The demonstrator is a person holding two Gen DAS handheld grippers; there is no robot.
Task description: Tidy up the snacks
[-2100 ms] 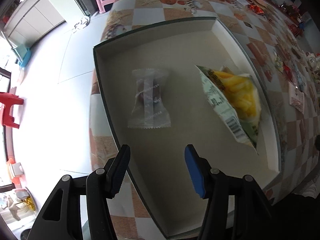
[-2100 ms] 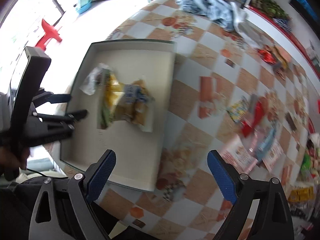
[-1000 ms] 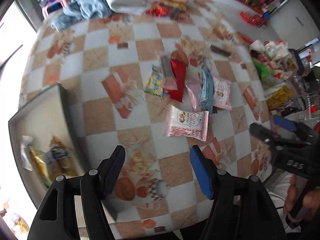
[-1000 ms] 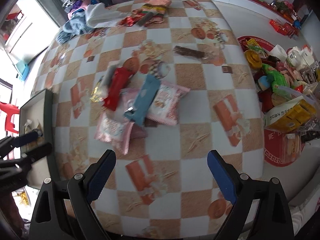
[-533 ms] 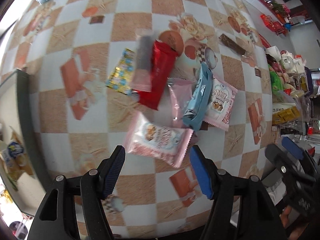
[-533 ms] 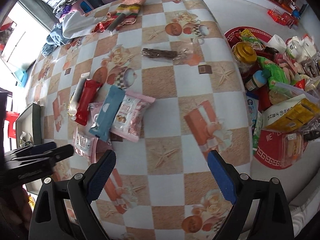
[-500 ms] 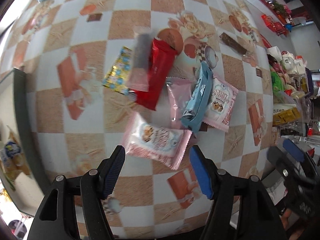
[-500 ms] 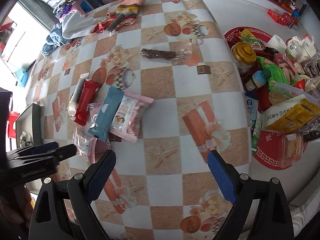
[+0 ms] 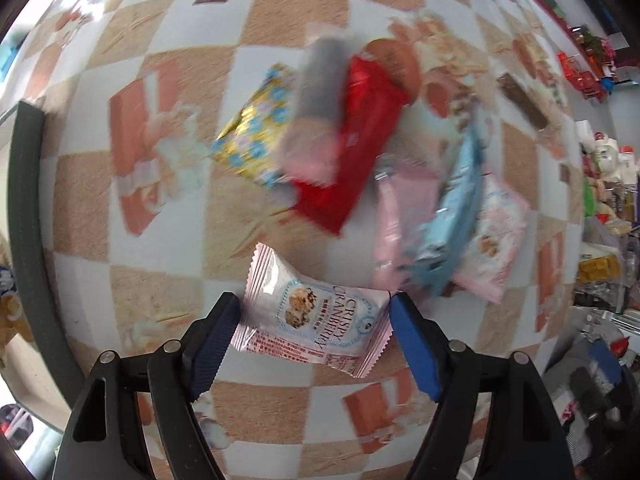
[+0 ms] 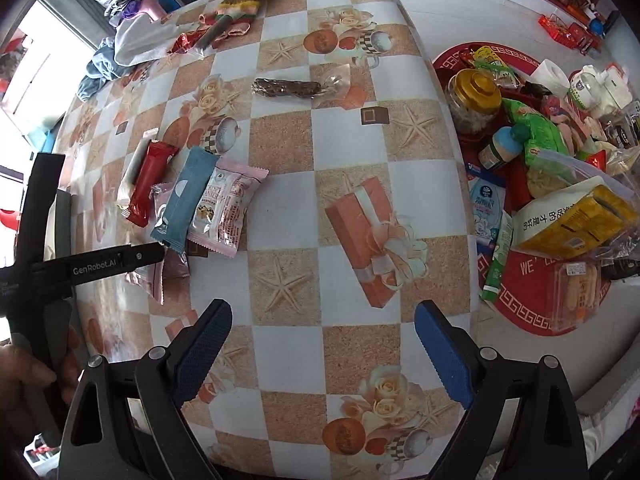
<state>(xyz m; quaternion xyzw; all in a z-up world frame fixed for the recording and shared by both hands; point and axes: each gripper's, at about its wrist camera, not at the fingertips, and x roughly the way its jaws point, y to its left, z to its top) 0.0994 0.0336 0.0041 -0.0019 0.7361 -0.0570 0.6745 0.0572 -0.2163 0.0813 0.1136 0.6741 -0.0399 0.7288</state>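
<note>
A pink cranberry crisp packet (image 9: pixel 312 320) lies flat on the checked tablecloth between the fingers of my left gripper (image 9: pixel 315 308). Its jaws are opening and straddle the packet's two short ends without pressing on it. Just beyond lies a blurred pile: a gold and blue packet (image 9: pixel 256 140), a red one (image 9: pixel 352 152), a light blue one (image 9: pixel 452 216) and a second cranberry packet (image 9: pixel 496 248). My right gripper (image 10: pixel 320 332) hangs open over bare tablecloth, to the right of the pile (image 10: pixel 200 200). In the right wrist view the left gripper's body (image 10: pixel 100 264) hides most of the straddled packet.
The dark rim of the tray (image 9: pixel 24 208) runs down the left. A dark snack bar (image 10: pixel 286 88) and folded cloths (image 10: pixel 136 40) lie further back. Off the table's right edge, a red mat (image 10: pixel 536 308) on the floor holds jars, bottles and bags. A hand (image 10: pixel 24 380) grips the left tool.
My left gripper has come down close over the pink cranberry packet and its jaws have widened around it. The right gripper has drifted right, away from the pile.
</note>
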